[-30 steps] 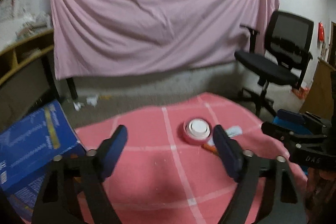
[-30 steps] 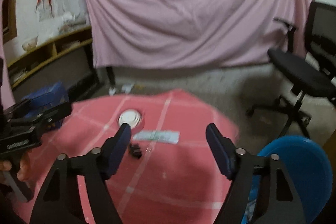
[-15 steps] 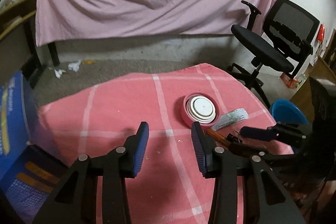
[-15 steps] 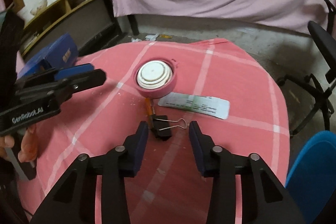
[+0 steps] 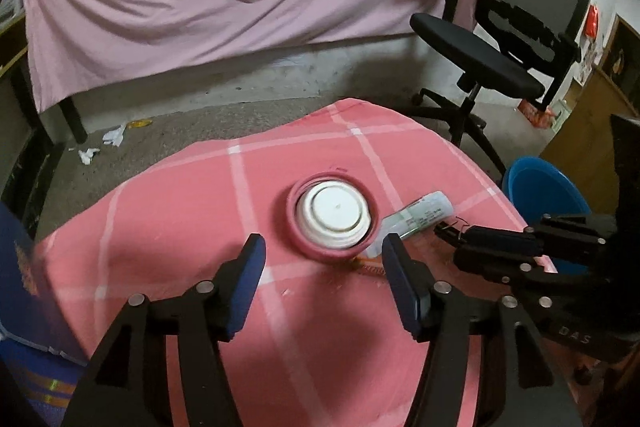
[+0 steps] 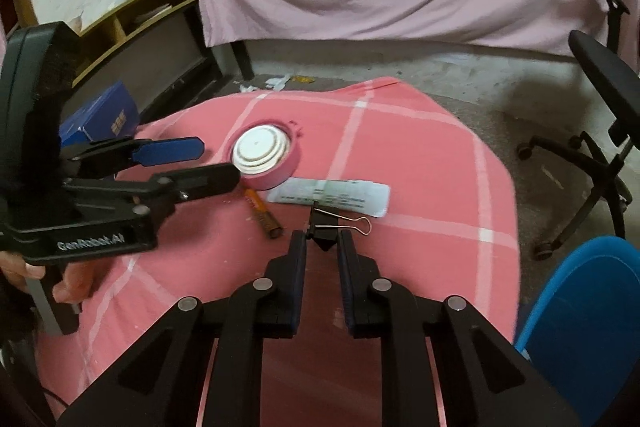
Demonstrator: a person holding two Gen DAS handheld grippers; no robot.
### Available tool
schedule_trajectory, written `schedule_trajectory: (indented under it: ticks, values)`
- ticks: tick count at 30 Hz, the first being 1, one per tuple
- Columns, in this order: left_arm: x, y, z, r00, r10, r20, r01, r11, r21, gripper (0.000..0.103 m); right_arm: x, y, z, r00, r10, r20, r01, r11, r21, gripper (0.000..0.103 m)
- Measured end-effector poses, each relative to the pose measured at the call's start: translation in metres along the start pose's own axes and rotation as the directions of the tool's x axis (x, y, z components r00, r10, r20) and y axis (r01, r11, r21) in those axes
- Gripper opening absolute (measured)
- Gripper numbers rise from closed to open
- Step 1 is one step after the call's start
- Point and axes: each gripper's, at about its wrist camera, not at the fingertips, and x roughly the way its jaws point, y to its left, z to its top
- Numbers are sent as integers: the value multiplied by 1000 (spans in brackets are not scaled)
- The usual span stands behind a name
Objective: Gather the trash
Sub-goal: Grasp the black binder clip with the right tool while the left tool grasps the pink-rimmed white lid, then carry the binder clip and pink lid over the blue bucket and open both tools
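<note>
Black binder clip (image 6: 325, 234) on the pink checked tablecloth (image 6: 420, 163), between closing fingers.

The right gripper (image 6: 322, 247) narrows around its body, beside a white wrapper (image 6: 332, 195); whether the pads press, I cannot tell. The left gripper (image 5: 322, 267) is opening, empty, before the pink tape roll (image 5: 334, 215).

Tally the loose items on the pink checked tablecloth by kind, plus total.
Pink tape roll with a white round lid in it: 1
White-green flat paper packet: 1
Black binder clip with wire handles: 1
Orange-brown stick-shaped item (battery or pen, unclear): 1
Total: 4
</note>
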Motion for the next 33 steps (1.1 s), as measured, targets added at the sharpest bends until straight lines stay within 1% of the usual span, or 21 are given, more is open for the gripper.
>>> schedule_trajectory:
  ticks: [4,7,9,11,13,16,21,24,25,27,29,30,31,32,33]
  values:
    - [15,-10,8,1000,19,-21,-19,1000,25,55,-5,-7,-1,1000,-2,18,1,1000,23,14]
    - [27,-18,12,997,67,-46,-65,997,49,55,-9,-11,-1,999,-5,32,4,999,37,14]
    - [32,-20,12,995,85,-57,-82,995,56,55,-11,-13,-2,999,-10,42,8,999,45,14]
    - [37,-22,11,991,108,-73,-104,992,66,51,-14,-12,-3,999,-13,53,10,999,50,14]
    - [38,-24,9,990,124,-70,-119,990,79,51,-17,-13,-4,998,-16,60,13,998,54,14]
    - [37,-27,6,991,119,-57,-115,990,81,51,-21,-15,-6,997,-18,72,13,998,64,14]
    - [25,-33,-4,997,77,-28,-75,996,51,51,-31,-20,-10,993,-29,114,20,997,80,14]
    - [7,-42,-11,998,58,37,-59,998,30,51,-43,-20,-14,985,-38,169,23,996,88,14]
    - [-1,-45,-12,996,56,70,-57,998,20,51,-49,-19,-16,980,-41,196,24,996,89,14]
    - [-21,-50,-15,987,34,155,-33,999,-6,51,-60,-19,-20,967,-44,249,22,996,91,14]
    - [-40,-58,-17,971,16,238,-9,1000,-29,51,-75,-19,-24,946,-54,318,28,996,87,14]
    - [-52,-64,-17,959,5,284,4,999,-32,51,-85,-19,-27,931,-62,359,34,996,86,14]
    - [-61,-70,-15,948,-4,319,14,999,-30,51,-96,-19,-30,912,-72,404,41,996,85,14]
    - [-72,-79,-15,931,-15,364,25,999,-23,51,-106,-20,-33,890,-82,449,48,995,86,14]
    - [-80,-85,-13,918,-25,396,33,999,-14,51,-114,-22,-35,873,-87,479,52,995,87,14]
